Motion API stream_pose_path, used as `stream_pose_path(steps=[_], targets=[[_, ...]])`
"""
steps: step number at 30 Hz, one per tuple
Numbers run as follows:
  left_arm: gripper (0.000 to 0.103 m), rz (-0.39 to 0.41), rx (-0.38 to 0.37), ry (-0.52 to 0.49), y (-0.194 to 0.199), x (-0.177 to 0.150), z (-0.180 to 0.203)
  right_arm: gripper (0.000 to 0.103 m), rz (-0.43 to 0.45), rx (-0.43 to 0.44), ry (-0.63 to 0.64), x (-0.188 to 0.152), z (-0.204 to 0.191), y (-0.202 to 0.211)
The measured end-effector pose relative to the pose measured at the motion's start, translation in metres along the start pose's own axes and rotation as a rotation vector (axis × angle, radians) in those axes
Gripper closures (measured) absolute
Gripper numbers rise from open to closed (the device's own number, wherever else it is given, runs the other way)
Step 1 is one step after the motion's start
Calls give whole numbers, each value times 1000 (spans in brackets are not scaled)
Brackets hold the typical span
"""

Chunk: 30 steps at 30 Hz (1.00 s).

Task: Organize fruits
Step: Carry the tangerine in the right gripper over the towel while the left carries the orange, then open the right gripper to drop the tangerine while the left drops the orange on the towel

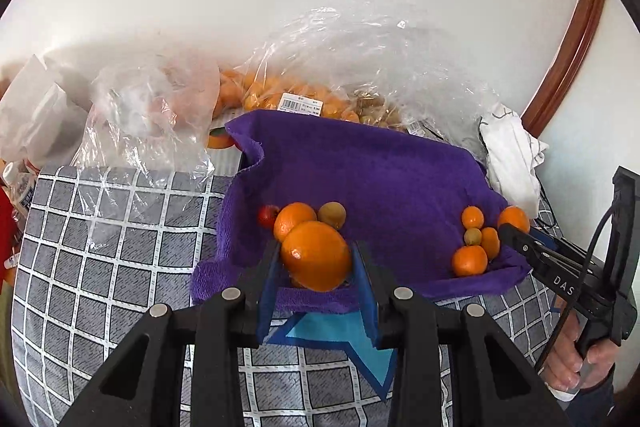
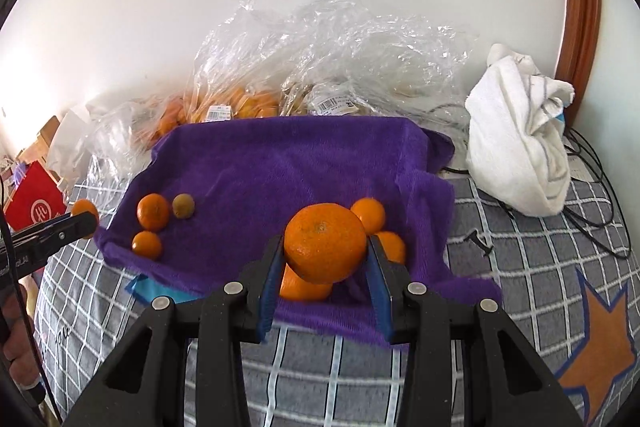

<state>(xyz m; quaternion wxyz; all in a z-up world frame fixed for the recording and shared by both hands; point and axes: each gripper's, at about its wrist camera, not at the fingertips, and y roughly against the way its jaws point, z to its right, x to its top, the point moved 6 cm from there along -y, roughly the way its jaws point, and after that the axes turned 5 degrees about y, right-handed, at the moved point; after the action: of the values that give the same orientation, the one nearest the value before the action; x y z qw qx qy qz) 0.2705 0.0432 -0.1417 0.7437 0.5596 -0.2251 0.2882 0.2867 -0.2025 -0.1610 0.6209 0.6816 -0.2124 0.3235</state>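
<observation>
A purple towel [image 1: 372,179] [image 2: 280,167] lies on the checked cloth. My left gripper [image 1: 316,259] is shut on an orange [image 1: 316,255] over the towel's near left edge. Behind it lie another orange [image 1: 292,219], a small green-brown fruit [image 1: 332,214] and a small red fruit [image 1: 267,215]. My right gripper [image 2: 324,251] is shut on a large orange [image 2: 324,241] over the towel's near right part, above more oranges [image 2: 370,213]. A second cluster of oranges [image 1: 470,259] lies by the right gripper's tip [image 1: 516,235]. The left gripper's tip [image 2: 80,223] shows at far left in the right wrist view.
Clear plastic bags with more oranges [image 1: 276,95] [image 2: 240,107] lie behind the towel against the white wall. A crumpled white cloth [image 2: 520,135] and black cables [image 2: 592,187] sit at the right. A red box [image 2: 34,203] is at the left edge.
</observation>
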Motion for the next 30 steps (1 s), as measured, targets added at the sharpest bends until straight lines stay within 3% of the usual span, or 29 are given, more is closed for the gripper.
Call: stream_pose_path(steps=[7, 17, 30], targets=[[69, -8, 17, 7, -14, 9, -12, 63, -37, 27, 12, 14, -5, -42], [69, -15, 18, 17, -23, 14, -20, 63, -120, 41, 48, 4, -19, -76], [69, -47, -23, 15, -34, 6, -8, 60, -102, 53, 66, -5, -19, -56]])
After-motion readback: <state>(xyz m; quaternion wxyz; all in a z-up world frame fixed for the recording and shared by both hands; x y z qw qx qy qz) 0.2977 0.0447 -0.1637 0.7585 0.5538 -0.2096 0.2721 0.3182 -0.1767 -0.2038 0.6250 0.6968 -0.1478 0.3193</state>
